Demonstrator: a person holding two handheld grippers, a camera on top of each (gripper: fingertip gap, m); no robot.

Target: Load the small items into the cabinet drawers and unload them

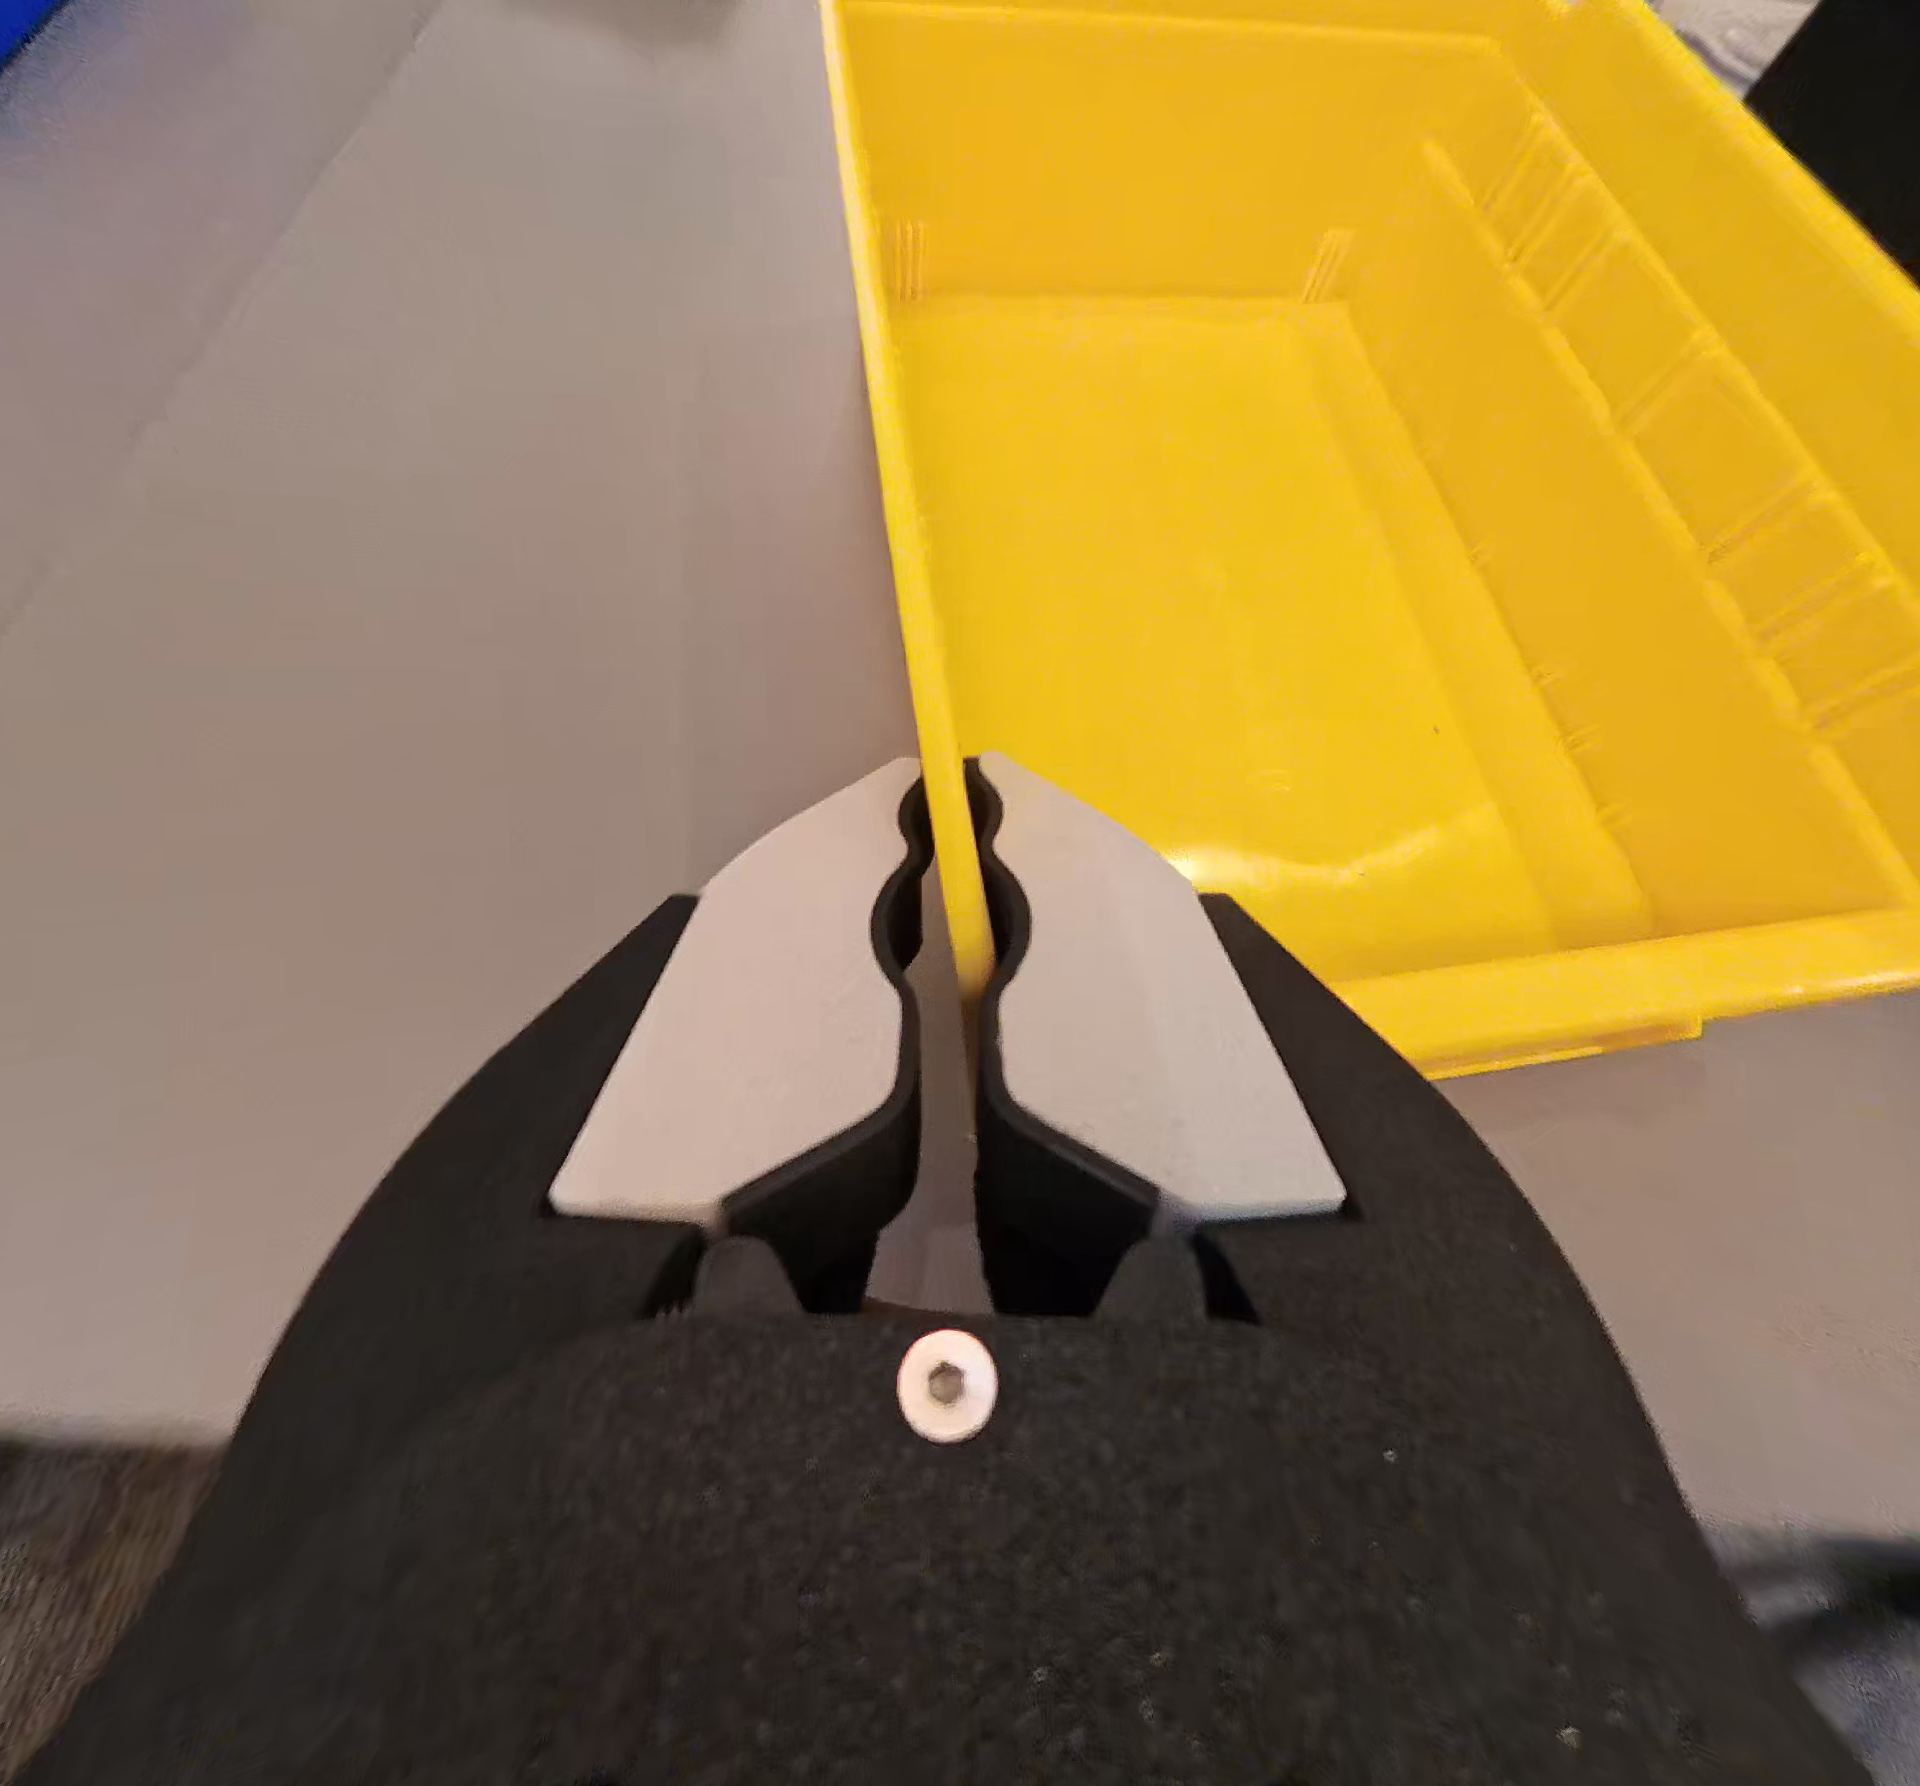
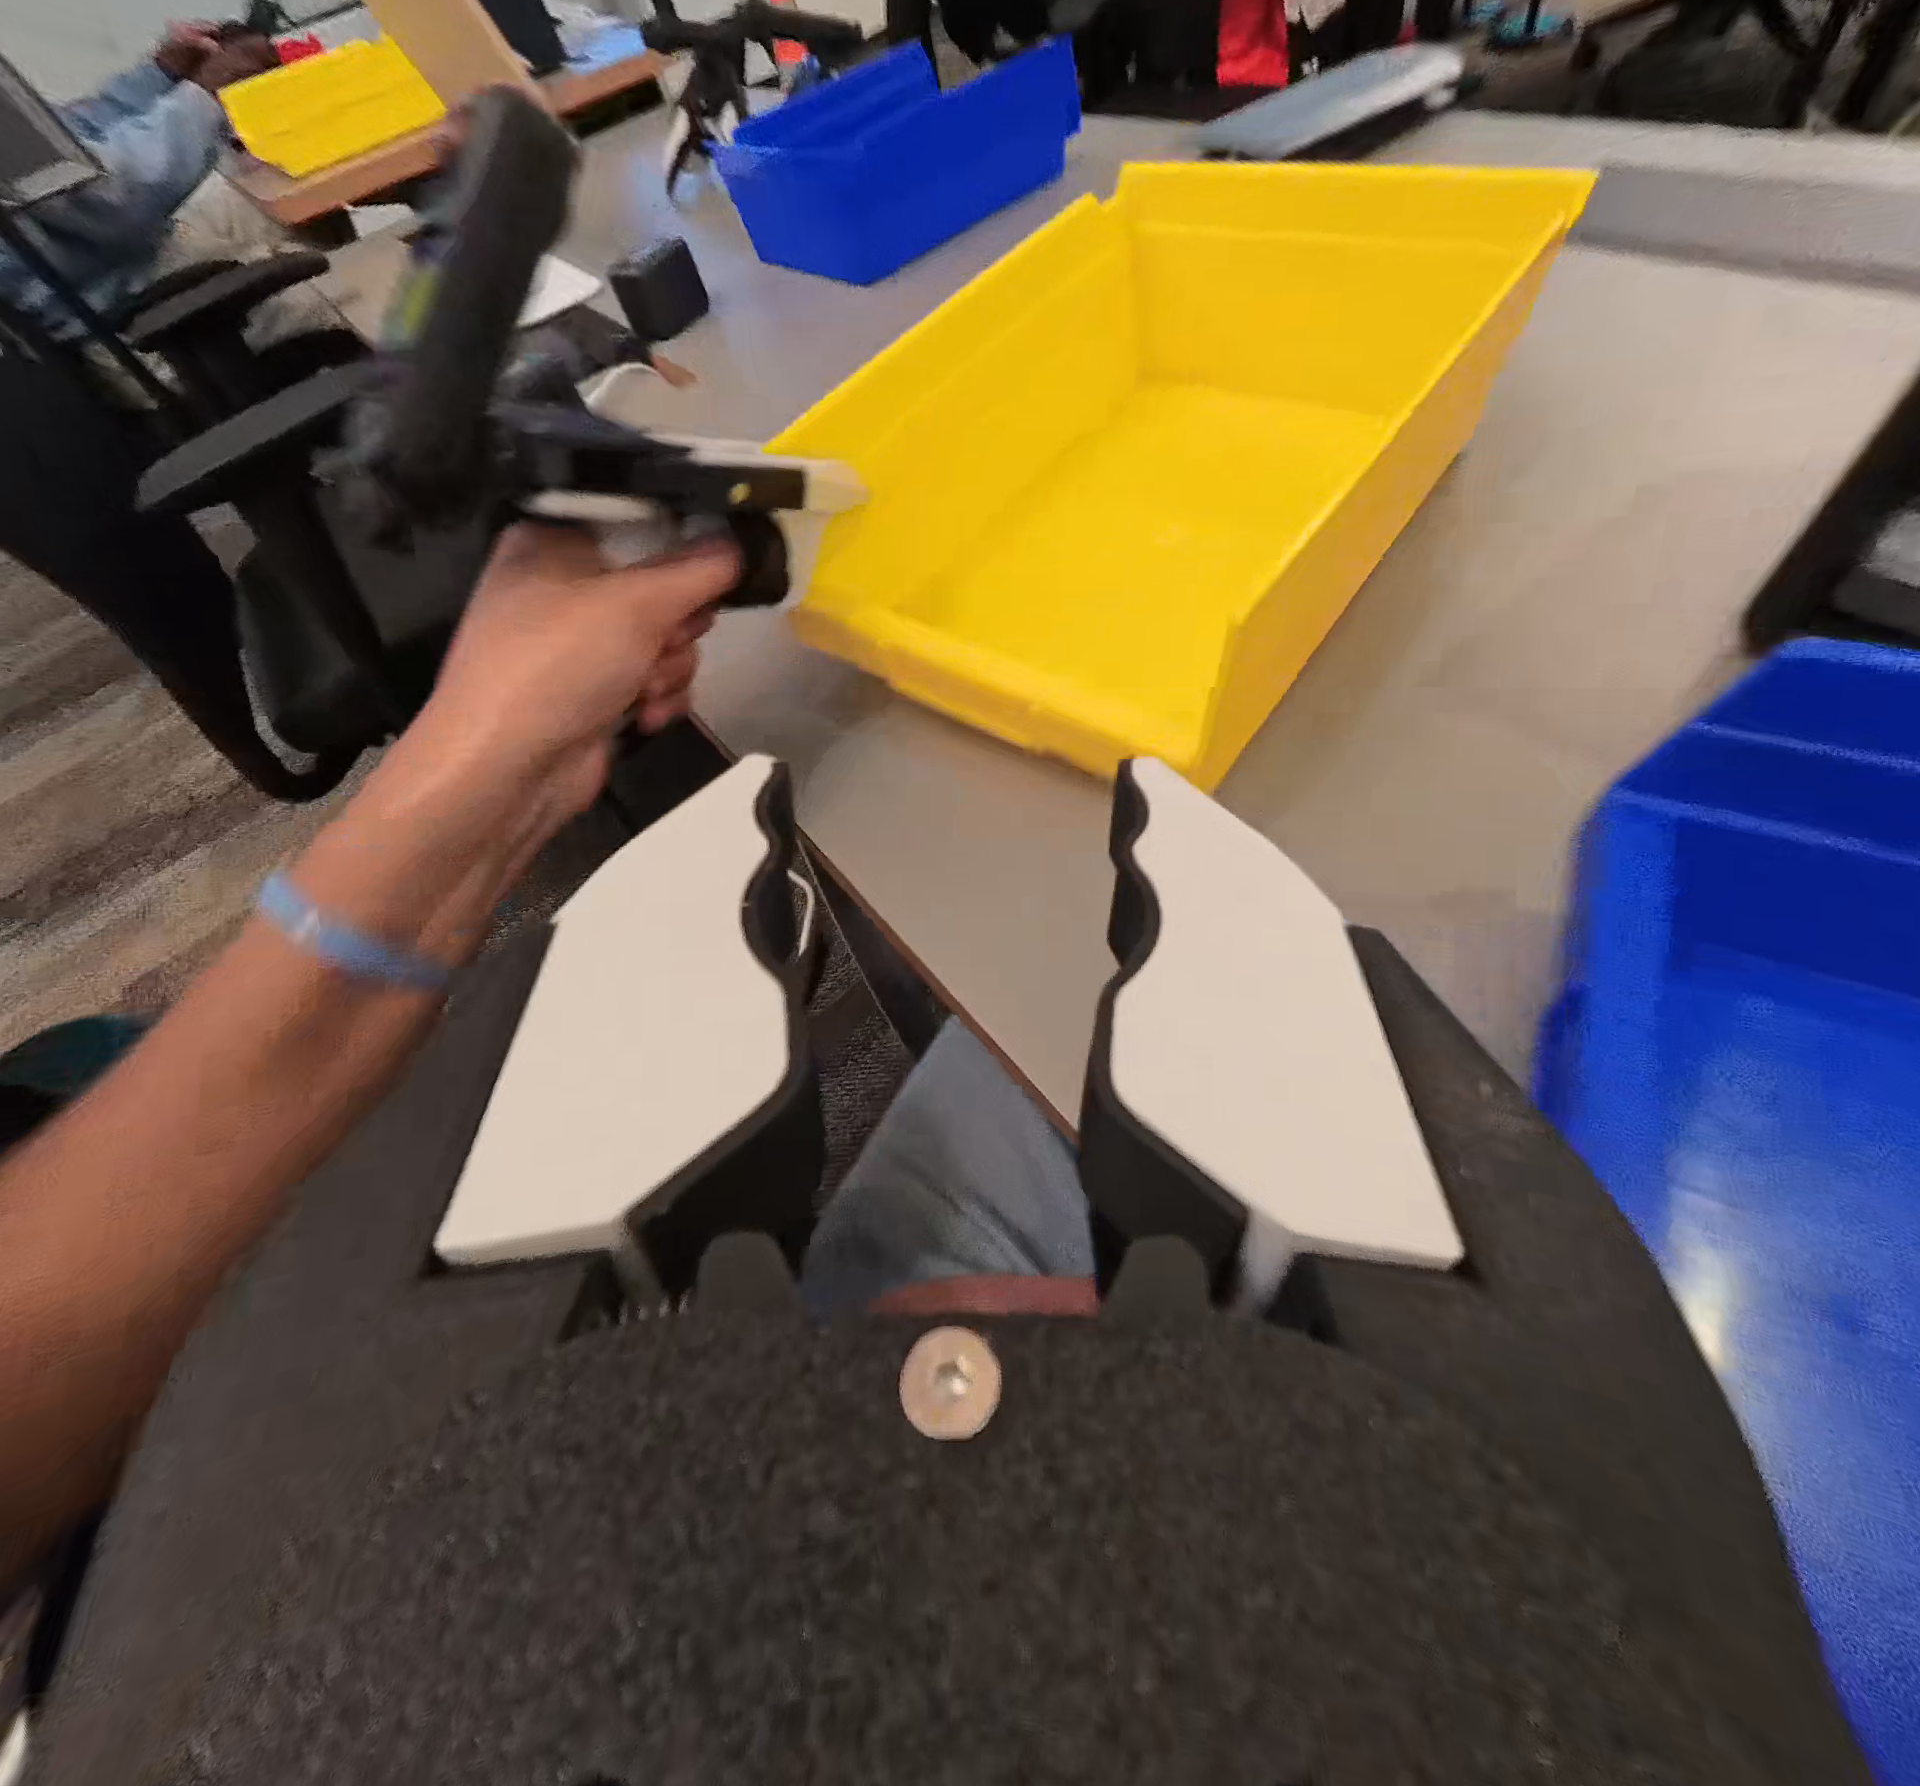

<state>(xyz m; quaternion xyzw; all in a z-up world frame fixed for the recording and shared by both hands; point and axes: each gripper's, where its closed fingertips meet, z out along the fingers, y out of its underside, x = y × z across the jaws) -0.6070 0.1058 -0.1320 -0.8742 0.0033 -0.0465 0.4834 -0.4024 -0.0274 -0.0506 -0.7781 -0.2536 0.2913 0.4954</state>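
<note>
The left gripper (image 1: 943, 780) pinches the thin left side wall of the empty yellow plastic drawer bin (image 1: 1195, 593), one finger outside and one inside, at the near corner. The bin's long axis runs away from that gripper, its low open front edge nearest and its tall back wall farthest. It sits flat on the grey table (image 1: 436, 510).

In the right wrist view, the right gripper (image 2: 951, 780) hangs with its jaws wide apart and nothing between them, short of the yellow bin's near right corner and over the table edge. A blue plastic bin (image 2: 1766, 957) lies just right of it. Farther off stands another blue bin (image 2: 894, 167). No writing shows on the yellow bin.
</note>
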